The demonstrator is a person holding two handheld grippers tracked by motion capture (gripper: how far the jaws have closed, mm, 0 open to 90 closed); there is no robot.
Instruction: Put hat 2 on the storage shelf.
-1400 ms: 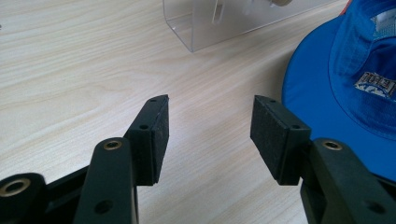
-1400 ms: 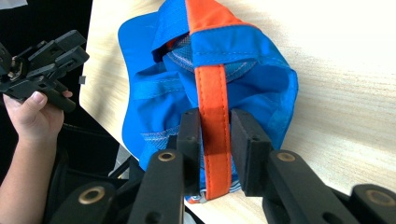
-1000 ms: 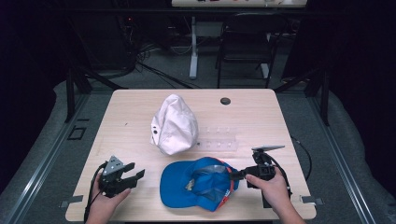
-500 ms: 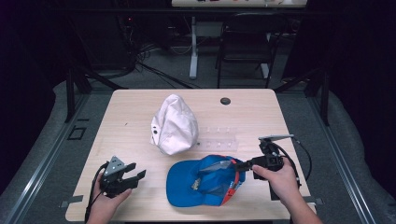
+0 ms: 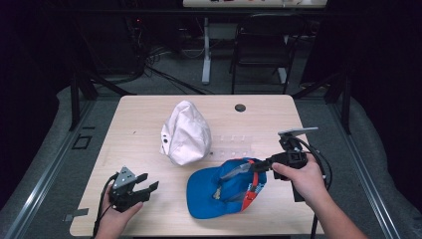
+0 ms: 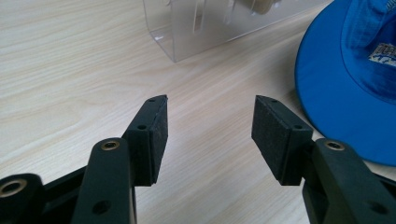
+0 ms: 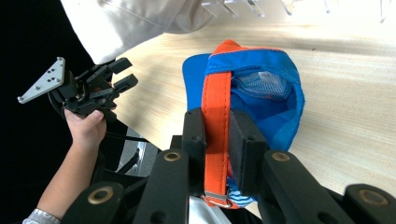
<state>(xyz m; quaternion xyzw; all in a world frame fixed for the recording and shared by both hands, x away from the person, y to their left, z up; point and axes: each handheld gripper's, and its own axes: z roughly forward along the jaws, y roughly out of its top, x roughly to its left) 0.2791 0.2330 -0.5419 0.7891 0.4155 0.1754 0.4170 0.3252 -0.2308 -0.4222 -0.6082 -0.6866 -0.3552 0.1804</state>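
High view — right tool (image 5: 263, 167) has lifted blue cap (image 5: 214, 194).

L gripper (image 5: 144, 188) sat low at the near-left, held in L hand (image 5: 117, 219), jaws wide apart w/ nothing btwn them. R gripper (image 5: 253, 168) was raised in R hand (image 5: 303, 180), forearm angled in from bottom-right, jaws clamped tight.

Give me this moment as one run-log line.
right gripper: shut on orange strap of blue cap, lifting | left gripper: open, idle | white cap: on table
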